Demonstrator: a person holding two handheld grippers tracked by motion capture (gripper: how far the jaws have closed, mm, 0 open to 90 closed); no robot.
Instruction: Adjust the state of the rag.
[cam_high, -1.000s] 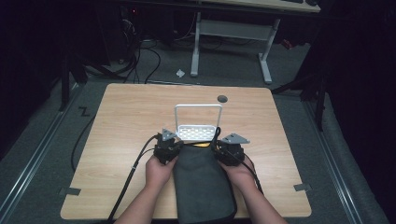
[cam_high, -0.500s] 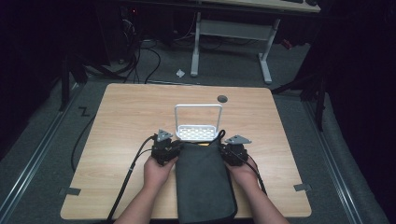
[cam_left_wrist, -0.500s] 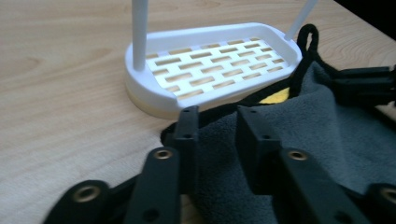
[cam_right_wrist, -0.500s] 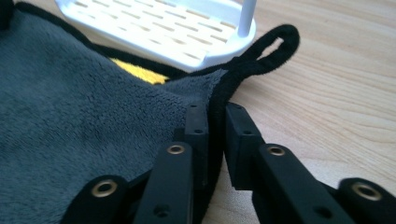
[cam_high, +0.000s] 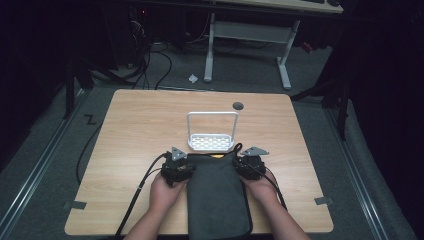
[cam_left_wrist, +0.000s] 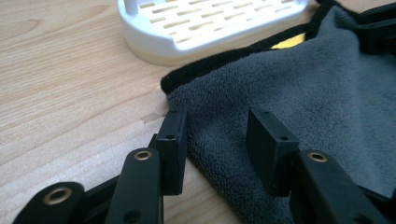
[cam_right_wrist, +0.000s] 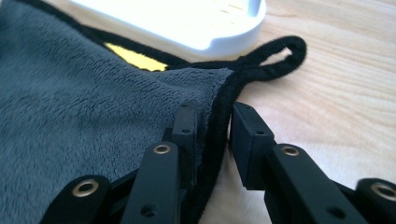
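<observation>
Grey towel (cam_high: 218, 195) flat on wooden table (cam_high: 140, 130), just in front of white rack (cam_high: 212, 142). Left gripper (cam_left_wrist: 217, 135) parted wide, straddling towel's left corner, gripping nothing. Right gripper (cam_right_wrist: 212, 126) narrowly apart around black-trimmed right edge, not clamped.

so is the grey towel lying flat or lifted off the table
Lying flat: the grey towel rests on the table, both tongs' jaws open around its far corners.

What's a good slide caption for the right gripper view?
Right gripper straddles the black edge of the grey towel, beside the white rack.
</observation>
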